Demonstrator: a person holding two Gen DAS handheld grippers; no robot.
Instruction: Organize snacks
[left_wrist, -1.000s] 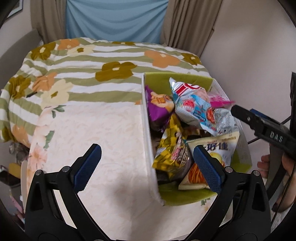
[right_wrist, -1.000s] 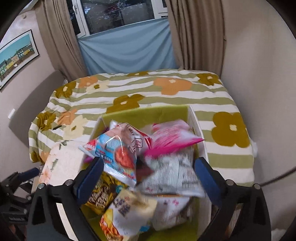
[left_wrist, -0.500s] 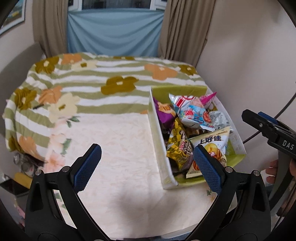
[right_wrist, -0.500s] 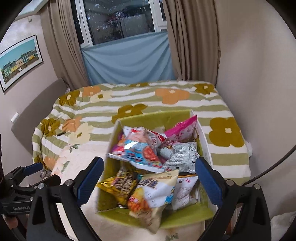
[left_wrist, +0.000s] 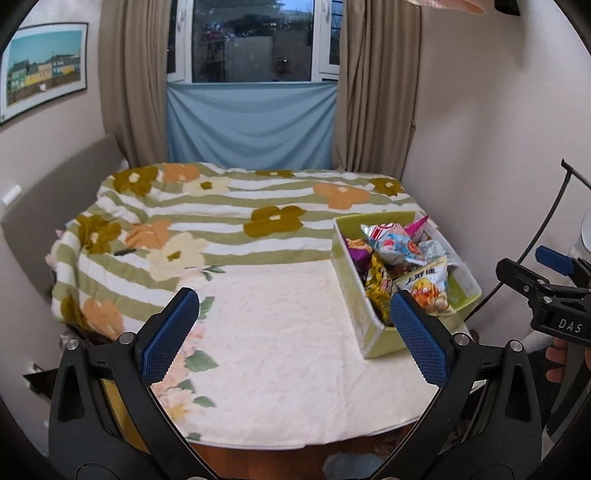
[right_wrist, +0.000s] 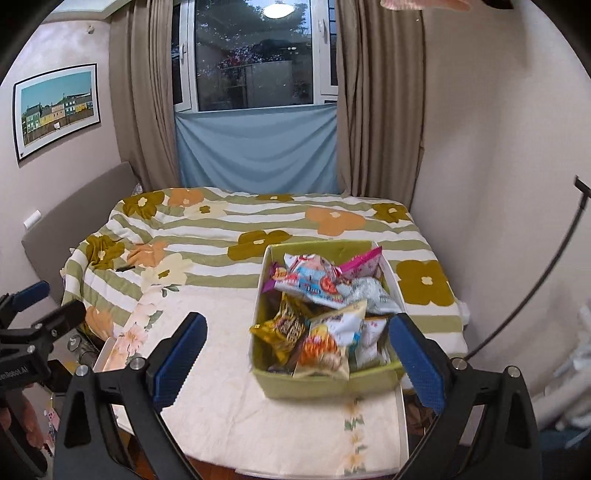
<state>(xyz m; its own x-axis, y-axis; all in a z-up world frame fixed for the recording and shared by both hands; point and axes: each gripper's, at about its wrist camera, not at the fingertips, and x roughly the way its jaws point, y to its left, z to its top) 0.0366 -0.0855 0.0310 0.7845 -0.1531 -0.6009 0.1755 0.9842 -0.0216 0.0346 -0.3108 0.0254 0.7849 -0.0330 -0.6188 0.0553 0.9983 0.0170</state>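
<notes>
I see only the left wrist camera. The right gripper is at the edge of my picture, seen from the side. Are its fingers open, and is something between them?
Observer: In the right wrist view the right gripper has its fingers wide open and holds nothing.
Operator: What does it look at?
Observer: It looks at the green box of snacks. The near wall of the box faces this camera directly, low between the fingers.
Operator: Does any bag come over that wall?
Observer: Yes, the orange and white chip bag leans on the near wall, and its lower edge covers part of the rim.
</notes>
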